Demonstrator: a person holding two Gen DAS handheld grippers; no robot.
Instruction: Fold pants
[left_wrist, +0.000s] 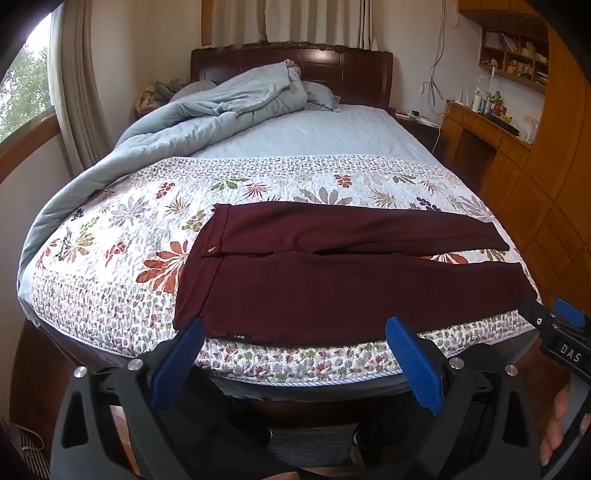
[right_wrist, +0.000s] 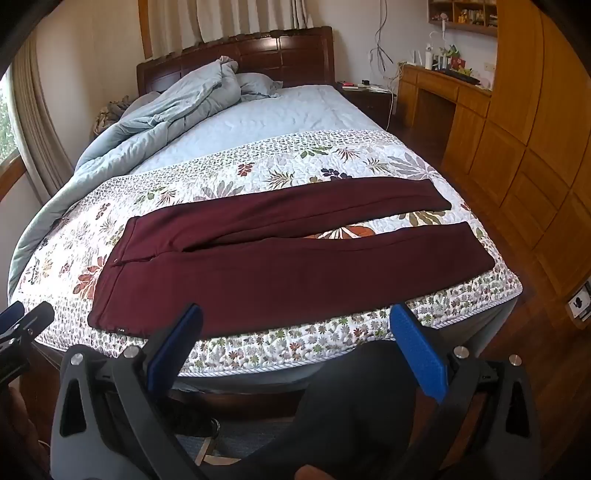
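Bedroom, floral quilt (left_wrist: 122, 236) as landmark: maroon pants (left_wrist: 332, 284) flat at its near edge. Left gripper (left_wrist: 295, 354), right gripper (right_wrist: 295, 347) spread wide, empty. Likely snag: pinching quilt with fabric.

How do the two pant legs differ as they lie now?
The near leg looks wider and runs along the bed's front edge; the far leg looks narrower and sits further in on the floral quilt. The near leg's cuff ends further right than the far leg's cuff. Both are maroon, flat, joined at the waistband on the left, splayed apart at the cuffs.
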